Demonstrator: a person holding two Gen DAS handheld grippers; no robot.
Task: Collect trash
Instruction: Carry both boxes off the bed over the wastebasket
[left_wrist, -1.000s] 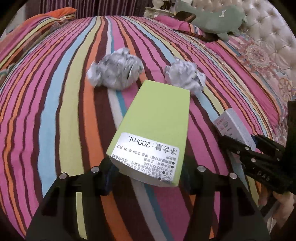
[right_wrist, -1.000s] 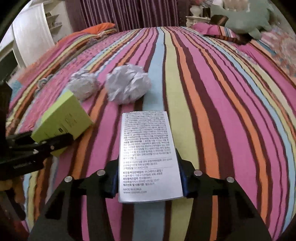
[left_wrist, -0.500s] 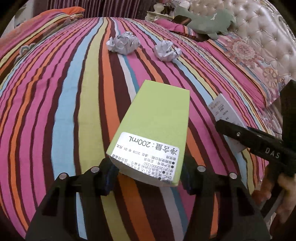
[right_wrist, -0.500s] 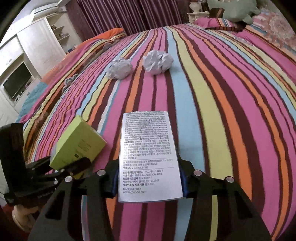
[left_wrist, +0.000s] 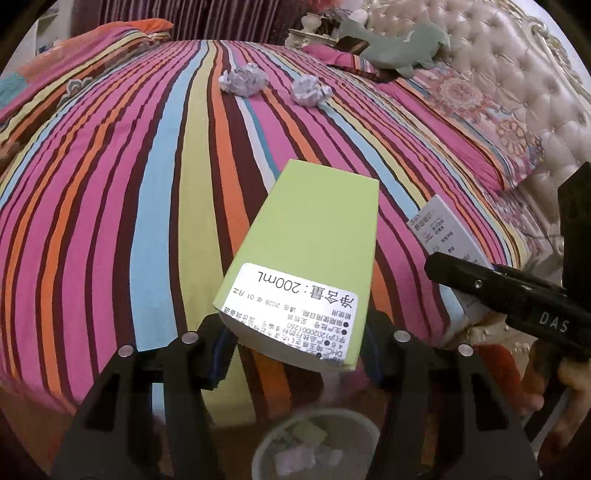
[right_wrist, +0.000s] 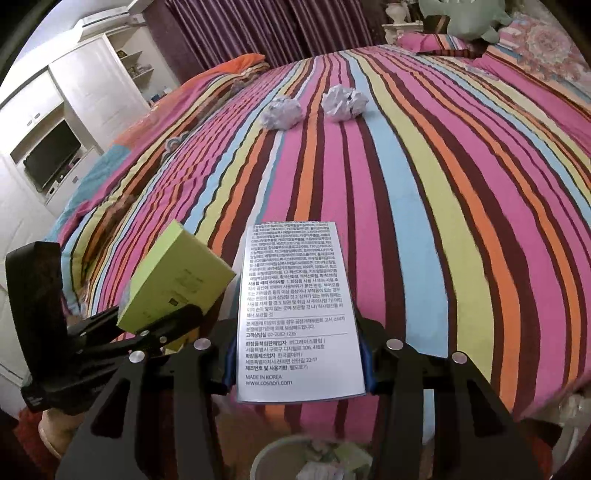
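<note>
Overhead, both boxes (left_wrist: 306, 258) (right_wrist: 299, 306) above bin (left_wrist: 266, 443).

The green box (left_wrist: 310, 258) is matt smooth cardboard with a glossy white paper label; the white box (right_wrist: 301, 310) is smooth, slightly shiny card. Two paper balls (left_wrist: 243, 79) (left_wrist: 308, 90) are crumpled and rough. The bed (left_wrist: 110, 177) wears soft striped woven cloth; its headboard (left_wrist: 517, 66) is tufted, glossy upholstery. Each tool (left_wrist: 299, 334) (right_wrist: 299, 354) is matt black plastic with bright metal screws.
</note>
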